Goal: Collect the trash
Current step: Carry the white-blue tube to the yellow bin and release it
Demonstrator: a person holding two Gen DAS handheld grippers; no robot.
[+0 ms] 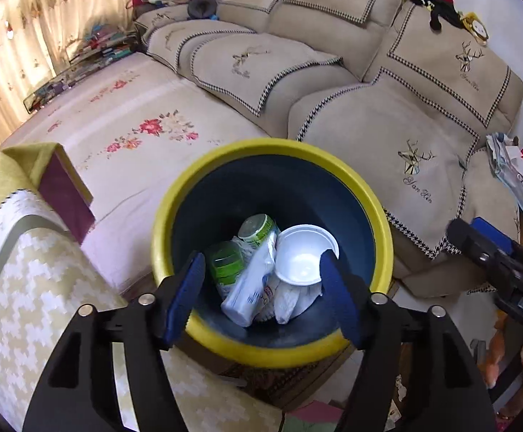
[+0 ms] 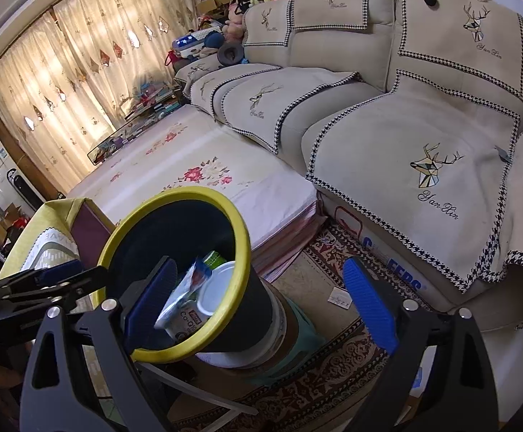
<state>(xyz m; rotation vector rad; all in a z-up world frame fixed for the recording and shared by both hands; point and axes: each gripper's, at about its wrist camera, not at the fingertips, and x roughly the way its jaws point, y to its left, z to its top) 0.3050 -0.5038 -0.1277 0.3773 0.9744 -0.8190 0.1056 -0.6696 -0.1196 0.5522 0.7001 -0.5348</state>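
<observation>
A dark blue bin with a yellow rim [image 1: 272, 147] stands right under my left gripper [image 1: 263, 288]. Its blue pads are apart above the bin's mouth with nothing pressed between them. Inside lie a white plastic bowl [image 1: 303, 255], a green-capped bottle [image 1: 225, 262], a green-topped container [image 1: 258, 228] and a white wrapper [image 1: 247, 295]. In the right wrist view the same bin [image 2: 175, 194] sits low on the left, perched on a stack of tubs. My right gripper [image 2: 259, 298] is open and empty, its left pad in front of the bin. The left gripper [image 2: 56, 280] shows at the left edge.
A beige sofa [image 2: 423, 136] with deer-print covers runs across the back and right. A floral mat [image 2: 196, 176] lies before it, and a patterned rug [image 2: 333, 370] covers the floor. A table with yellow cloth [image 1: 17, 259] is at left. Loose papers [image 1: 513, 169] sit at right.
</observation>
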